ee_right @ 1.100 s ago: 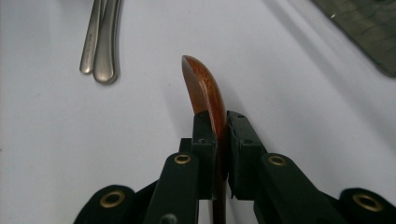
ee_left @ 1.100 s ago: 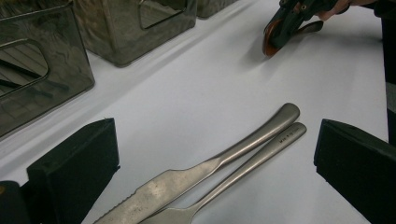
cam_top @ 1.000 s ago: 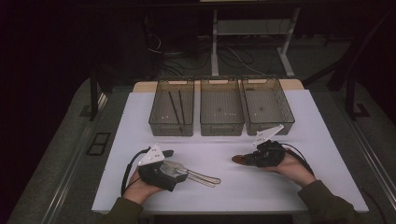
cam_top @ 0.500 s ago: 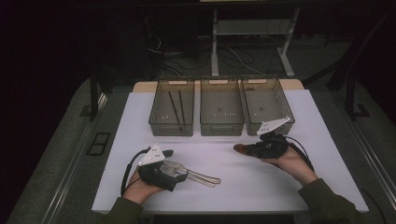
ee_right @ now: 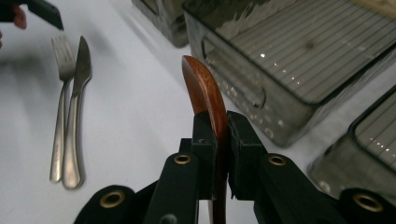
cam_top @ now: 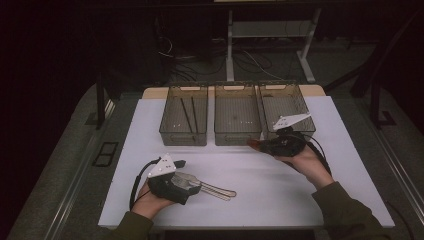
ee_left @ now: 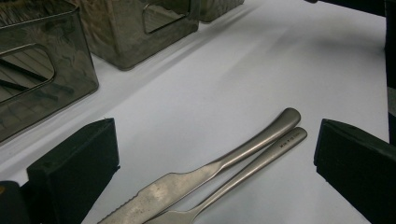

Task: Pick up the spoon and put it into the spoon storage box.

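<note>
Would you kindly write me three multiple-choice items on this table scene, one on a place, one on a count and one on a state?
1. Where do the knife and the fork lie?
A. In the middle bin
B. On the white table top, in front of the left gripper
C. In the right gripper's jaws

2. How many clear bins stand in the row at the far side of the table?
A. Two
B. Three
C. Five

3. How does the right gripper stand?
A. Shut on the wooden piece
B. Open with nothing in it
C. Shut on the fork

Key: 1 B, the left gripper view shows both lying side by side on the table between the open jaws of the left gripper. 2 B, the high view shows the left bin, the middle bin and the right bin. 3 A, its jaws clamp the reddish wooden piece.
</note>
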Available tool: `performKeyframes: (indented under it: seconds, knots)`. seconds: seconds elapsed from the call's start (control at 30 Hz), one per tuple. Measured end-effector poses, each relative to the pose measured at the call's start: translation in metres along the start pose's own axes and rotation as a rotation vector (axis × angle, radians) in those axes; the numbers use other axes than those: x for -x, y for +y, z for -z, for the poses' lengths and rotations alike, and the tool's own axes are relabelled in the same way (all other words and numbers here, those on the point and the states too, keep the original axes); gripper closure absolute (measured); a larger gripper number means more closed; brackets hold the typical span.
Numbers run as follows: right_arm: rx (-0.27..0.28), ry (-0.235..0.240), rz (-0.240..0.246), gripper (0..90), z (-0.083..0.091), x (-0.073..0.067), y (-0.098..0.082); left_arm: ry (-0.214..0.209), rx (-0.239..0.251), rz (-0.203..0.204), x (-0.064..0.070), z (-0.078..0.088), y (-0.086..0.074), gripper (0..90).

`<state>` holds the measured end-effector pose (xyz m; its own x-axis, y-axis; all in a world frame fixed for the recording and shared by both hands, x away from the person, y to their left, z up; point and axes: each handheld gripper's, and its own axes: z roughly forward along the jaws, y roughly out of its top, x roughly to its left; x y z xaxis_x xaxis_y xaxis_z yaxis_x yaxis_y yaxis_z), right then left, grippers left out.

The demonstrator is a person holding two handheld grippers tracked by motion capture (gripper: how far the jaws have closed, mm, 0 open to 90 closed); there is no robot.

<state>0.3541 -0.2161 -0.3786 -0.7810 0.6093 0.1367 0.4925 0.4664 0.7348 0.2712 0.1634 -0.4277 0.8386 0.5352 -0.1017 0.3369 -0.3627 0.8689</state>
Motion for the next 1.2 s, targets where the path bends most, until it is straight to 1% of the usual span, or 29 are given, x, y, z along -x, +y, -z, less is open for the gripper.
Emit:
performKeyframes:
  seconds: [0.17,0.3,0.53,0.57,0.6,0.67,0.7,0.73,0.77,1.07,1.1,1.13,1.2]
  knots:
    - [0.014,-0.036,-0.008,81.4,-0.003,0.001,0.015,0.002,0.004,0.000,0.000,0.000,0.001,0.0]
    - [0.036,-0.054,-0.020,81.4,-0.007,0.005,0.029,0.003,0.003,-0.002,0.000,0.000,0.001,0.0]
    - [0.058,-0.086,-0.047,81.4,-0.017,0.011,0.061,0.001,0.006,-0.004,0.000,0.001,0.001,0.0]
    - [0.058,-0.086,-0.047,81.4,-0.017,0.011,0.061,0.001,0.006,-0.004,0.000,0.001,0.001,0.0]
    - [0.062,-0.096,-0.065,81.4,-0.021,0.015,0.070,0.000,0.009,-0.003,0.000,0.001,0.001,0.0]
    - [0.064,-0.099,-0.080,81.4,-0.027,0.019,0.078,0.000,0.012,-0.002,0.000,0.001,0.001,0.0]
    - [0.067,-0.093,-0.091,81.4,-0.029,0.021,0.081,0.000,0.012,-0.003,0.000,0.001,0.001,0.0]
    - [0.063,-0.096,-0.092,81.4,-0.031,0.022,0.084,-0.001,0.011,-0.003,0.000,0.001,0.001,0.0]
    - [0.056,-0.108,-0.099,81.4,-0.035,0.023,0.088,-0.001,0.011,-0.004,0.000,0.001,0.002,0.0]
    - [0.039,-0.139,-0.105,81.4,-0.061,0.032,0.116,-0.005,0.015,-0.010,0.000,0.002,0.002,0.0]
    - [0.039,-0.139,-0.105,81.4,-0.061,0.032,0.116,-0.005,0.015,-0.010,0.000,0.002,0.002,0.0]
    - [0.032,-0.151,-0.108,81.3,-0.067,0.034,0.122,-0.006,0.015,-0.009,0.000,0.002,0.002,0.0]
    - [0.032,-0.158,-0.108,81.4,-0.072,0.037,0.127,-0.006,0.016,-0.010,0.000,0.002,0.003,0.0]
